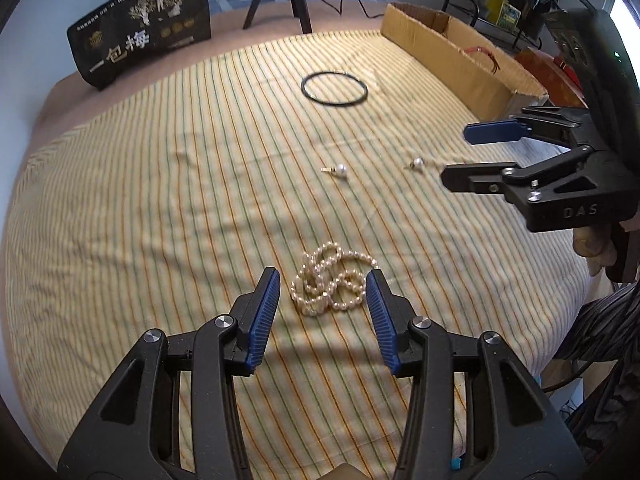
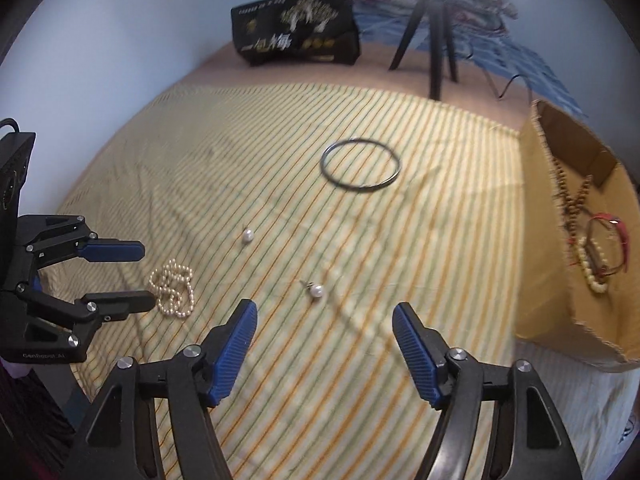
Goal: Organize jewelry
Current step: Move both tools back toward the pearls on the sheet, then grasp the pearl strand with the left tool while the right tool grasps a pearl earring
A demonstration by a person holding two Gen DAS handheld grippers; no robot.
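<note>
Two pearl earrings lie apart on the yellow striped cloth: we see one earring near the middle with a short metal post showing, and the other earring just ahead of our right gripper. Nearer to us the pearl necklace sits heaped in loose cream loops, right in front of our left gripper, whose blue ribbed pads stand wide apart and hold nothing. Our right gripper is likewise spread and empty. Farther back a thin black bangle lies flat on the cloth as a plain dark ring. At the right edge the cardboard box lies with its top open to us, and in it we see brown wooden beads, a red cord bracelet and a pale bead bracelet tangled together. Behind the cloth a black bag carries gold tree artwork and the white characters "一包梅"; its smaller gold lines are too fine for us to read. The right gripper's body reads "DAS", and the left one's body shows small white lettering that is blurred. A black tripod stands beside the bag.
</note>
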